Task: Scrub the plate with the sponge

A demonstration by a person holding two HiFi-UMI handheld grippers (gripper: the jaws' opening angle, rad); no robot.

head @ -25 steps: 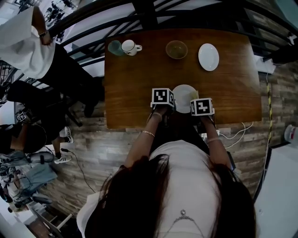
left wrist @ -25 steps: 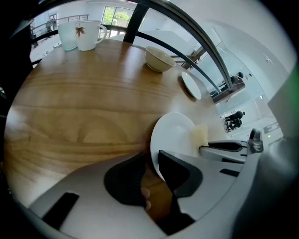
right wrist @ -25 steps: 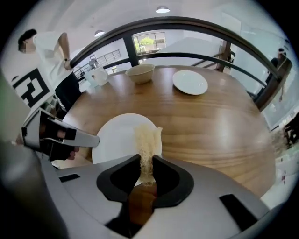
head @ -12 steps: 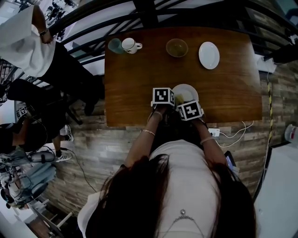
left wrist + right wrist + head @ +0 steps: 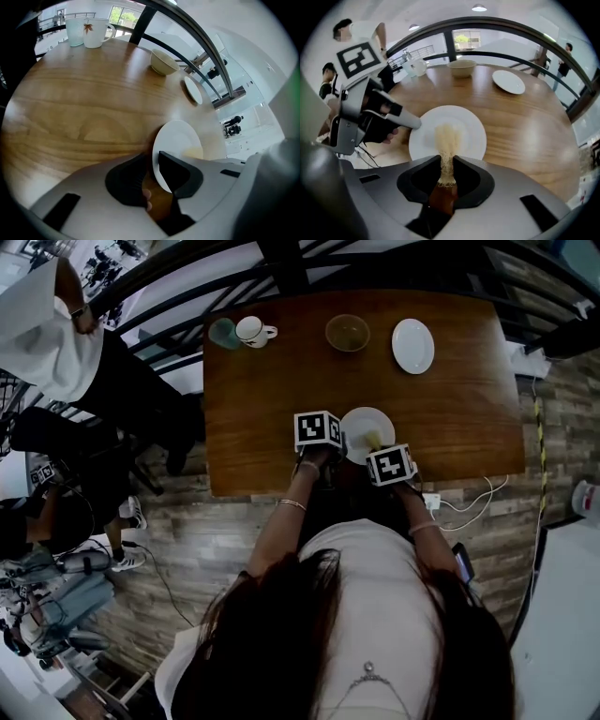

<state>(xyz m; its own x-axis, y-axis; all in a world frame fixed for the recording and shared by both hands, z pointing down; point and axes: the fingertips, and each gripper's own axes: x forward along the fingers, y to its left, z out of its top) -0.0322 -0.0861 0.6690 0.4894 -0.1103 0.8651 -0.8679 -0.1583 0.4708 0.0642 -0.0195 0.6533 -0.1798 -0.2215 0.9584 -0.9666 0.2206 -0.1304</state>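
Plate (image 5: pixel 361 420) looks to lie flat on the table (image 5: pixel 262 390), just ahead of both grippers and close to the table's near edge. The left gripper (image 5: pixel 155 165) has its jaws clamped on the rim at the plate's left side. The right gripper (image 5: pixel 447 161) is closed on the sponge (image 5: pixel 446 136), a pale fibrous pad pinched by its near end. The free end reaches out beyond the jaws onto the middle of the plate. Now the hazards. That single rim grip is the only anchor, so a hard sideways stroke could swing the plate around it or tip the far rim up. With the edge so near, a pull back toward the person could drag the plate off the table. The sponge is held only by a narrow strip, so heavy pressure may fold it over or tug it out of the jaws. Then the hard jaw tips would scrape the glaze instead. A stroke carried too far left could also knock the right gripper into the left one and jolt the hold loose.
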